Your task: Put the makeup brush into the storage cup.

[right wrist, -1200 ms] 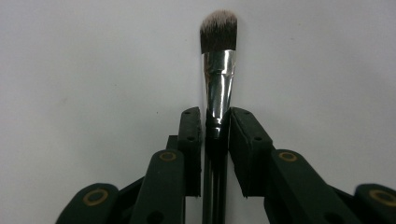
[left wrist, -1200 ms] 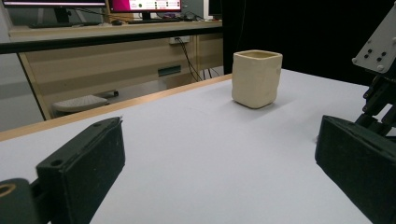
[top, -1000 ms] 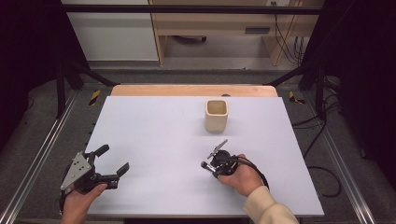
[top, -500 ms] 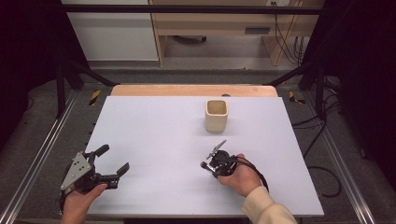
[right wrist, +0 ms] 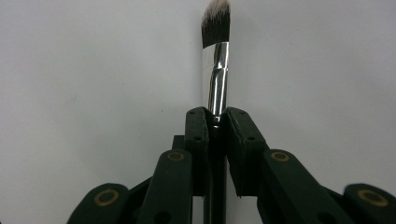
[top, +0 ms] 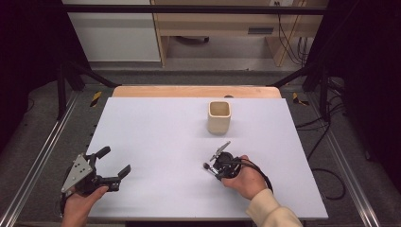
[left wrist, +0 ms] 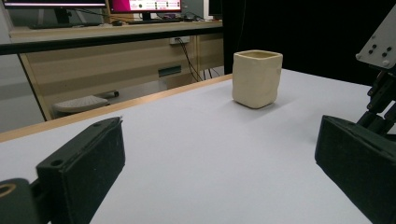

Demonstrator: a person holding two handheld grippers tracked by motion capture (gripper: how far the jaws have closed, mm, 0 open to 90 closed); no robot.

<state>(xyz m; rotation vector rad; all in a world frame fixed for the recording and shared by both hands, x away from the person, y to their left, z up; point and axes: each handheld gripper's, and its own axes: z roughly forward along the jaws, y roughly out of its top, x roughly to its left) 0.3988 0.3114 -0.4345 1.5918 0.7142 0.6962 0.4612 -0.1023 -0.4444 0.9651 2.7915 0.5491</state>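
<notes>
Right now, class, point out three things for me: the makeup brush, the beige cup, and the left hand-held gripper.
makeup brush (right wrist: 215, 29): right gripper view, on the dark bristles.
beige cup (top: 219, 122): high view, on its front wall.
left hand-held gripper (top: 113, 161): high view, midway between its open fingertips.

I count one makeup brush (right wrist: 215, 56) and one cream cup (top: 219, 117) on one white table (top: 156, 137). I count two grippers: one left gripper (top: 112, 164) and one right gripper (top: 211, 166), each carried by one hand, two hands in total.
</notes>
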